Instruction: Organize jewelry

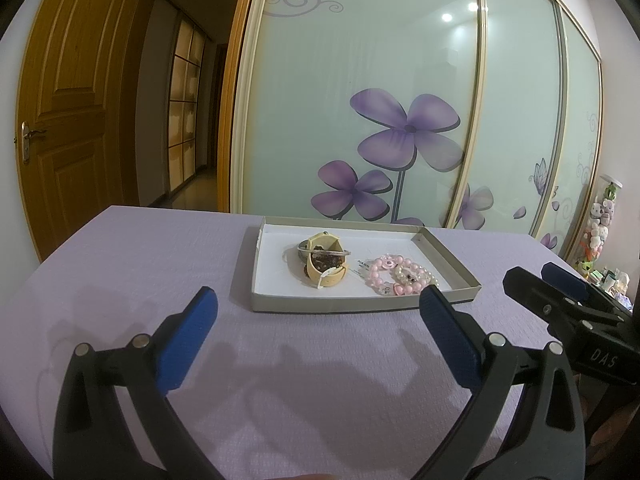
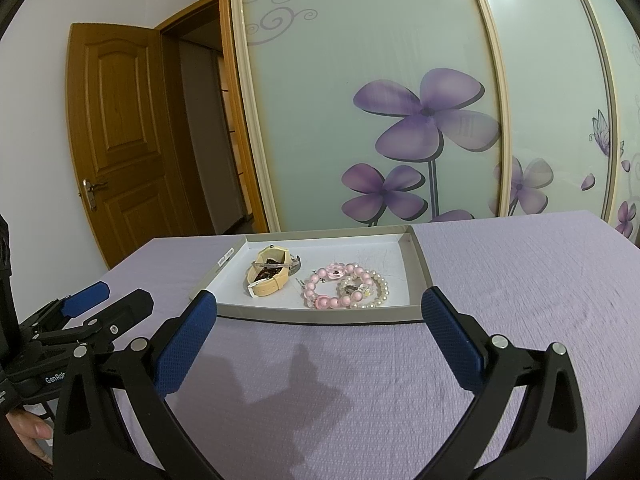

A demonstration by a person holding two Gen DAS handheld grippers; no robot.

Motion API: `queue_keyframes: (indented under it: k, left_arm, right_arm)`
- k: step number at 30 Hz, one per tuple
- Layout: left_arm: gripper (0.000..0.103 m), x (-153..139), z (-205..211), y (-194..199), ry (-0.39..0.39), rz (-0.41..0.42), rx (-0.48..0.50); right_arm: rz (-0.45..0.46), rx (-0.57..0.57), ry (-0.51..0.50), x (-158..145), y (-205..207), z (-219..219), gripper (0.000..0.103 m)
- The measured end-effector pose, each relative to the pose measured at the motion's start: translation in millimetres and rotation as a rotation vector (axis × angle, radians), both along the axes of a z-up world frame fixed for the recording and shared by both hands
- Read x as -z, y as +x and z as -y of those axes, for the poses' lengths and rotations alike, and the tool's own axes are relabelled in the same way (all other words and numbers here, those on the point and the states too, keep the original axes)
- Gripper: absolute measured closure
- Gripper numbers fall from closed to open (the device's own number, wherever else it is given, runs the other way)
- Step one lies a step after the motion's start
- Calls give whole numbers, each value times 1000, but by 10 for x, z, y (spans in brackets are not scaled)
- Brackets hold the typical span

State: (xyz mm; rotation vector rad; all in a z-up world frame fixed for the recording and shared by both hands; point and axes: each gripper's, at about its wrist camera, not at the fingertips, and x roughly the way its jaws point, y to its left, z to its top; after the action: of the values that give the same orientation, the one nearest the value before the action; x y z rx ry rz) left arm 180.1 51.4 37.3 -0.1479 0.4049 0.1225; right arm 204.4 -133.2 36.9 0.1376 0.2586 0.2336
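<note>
Both grippers hang over the purple table [image 1: 120, 264] on the near side of the tray [image 1: 360, 302], and both are spread wide with nothing between the pads. Left gripper [image 1: 318, 306] faces the tray almost square on; right gripper [image 2: 318, 306] sits just to the tray's near-right, lined up about the same. From either one the jewelry is straight ahead, past the tray's near wall, so honestly neither looks clearly closer.

All the jewelry that shows is already inside the tray. Toward its left half is a cream watch [image 2: 267, 278] standing on its curled strap, with a silver bangle [image 2: 276, 265] across it and something dark and beady [image 2: 266, 274] tucked inside the loop. Toward the right half, a pink bead bracelet [image 2: 334, 286] and a pearl one [image 2: 378, 290] lie flat, overlapping each other, long side running along the tray's near wall.

So this could be a sorted tray or a pile waiting to be sorted out, can't say which. Any pick would mean clearing that near wall and coming down from above
</note>
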Motion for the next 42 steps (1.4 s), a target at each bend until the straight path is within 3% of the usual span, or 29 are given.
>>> queue_keyframes:
  k: [42]
  left_arm:
    - [2, 29, 1, 15, -1, -2, 0]
  right_arm:
    - [-1, -1, 2, 6, 22, 0, 1]
